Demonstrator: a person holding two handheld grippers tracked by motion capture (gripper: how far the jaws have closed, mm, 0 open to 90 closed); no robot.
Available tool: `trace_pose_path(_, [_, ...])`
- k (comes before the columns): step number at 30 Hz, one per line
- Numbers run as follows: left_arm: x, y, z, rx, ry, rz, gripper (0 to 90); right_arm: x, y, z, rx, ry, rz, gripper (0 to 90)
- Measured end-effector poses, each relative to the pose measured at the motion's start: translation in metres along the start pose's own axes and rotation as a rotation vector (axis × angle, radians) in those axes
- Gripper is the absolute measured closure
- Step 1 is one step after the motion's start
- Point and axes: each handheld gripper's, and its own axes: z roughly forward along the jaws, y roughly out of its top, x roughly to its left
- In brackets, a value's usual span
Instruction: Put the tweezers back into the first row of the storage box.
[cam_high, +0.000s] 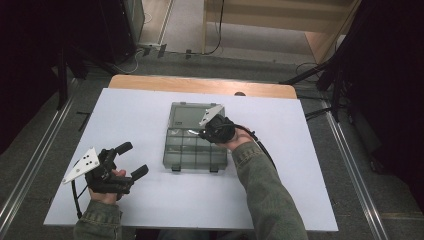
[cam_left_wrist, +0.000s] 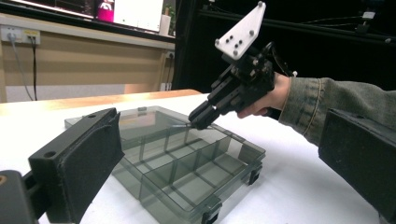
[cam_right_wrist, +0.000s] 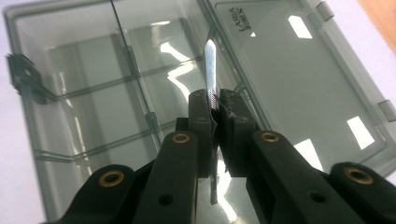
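The right gripper had its jaws clamped on a thin, flat strip, its tip hanging over the divided compartments of a smoky clear organiser box lying open at the table's middle. Lowering the strip straight between the divider walls would likely seat it cleanly. The left gripper, jaws apart and empty, rested well clear on the white table, leaving open room.

The open compartment box stands mid-table; its dividers block low passes. Left, right and in front of the box, the white table is free.
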Motion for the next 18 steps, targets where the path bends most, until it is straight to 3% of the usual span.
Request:
trace_pose_path(6, [-0.001,0.000,0.000,-0.004,-0.005,0.001,0.0,0.002,0.001,0.009,0.018,0.010,0.000,85.3])
trace_pose_path(8, [-0.001,0.000,0.000,-0.004,-0.005,0.001,0.0,0.000,0.001,0.009,0.018,0.029,0.027,81.2])
trace_pose_path(10, [-0.001,0.000,0.000,-0.005,-0.005,0.003,0.0,0.000,0.001,0.008,0.011,0.027,0.047,69.2])
trace_pose_path(11, [-0.001,0.000,0.000,-0.004,-0.004,0.003,0.0,-0.001,0.001,0.006,0.012,0.018,0.080,55.0])
trace_pose_path(12, [-0.001,0.000,0.000,-0.005,-0.005,0.001,0.0,-0.001,0.001,0.006,0.012,0.018,0.080,55.0])
trace_pose_path(16, [-0.001,0.000,0.000,-0.004,-0.004,0.002,0.0,-0.003,-0.001,0.000,0.020,0.025,0.138,36.9])
trace_pose_path(18, [-0.001,0.000,0.000,-0.004,-0.003,0.002,0.0,-0.005,-0.002,-0.001,0.019,0.026,0.145,34.2])
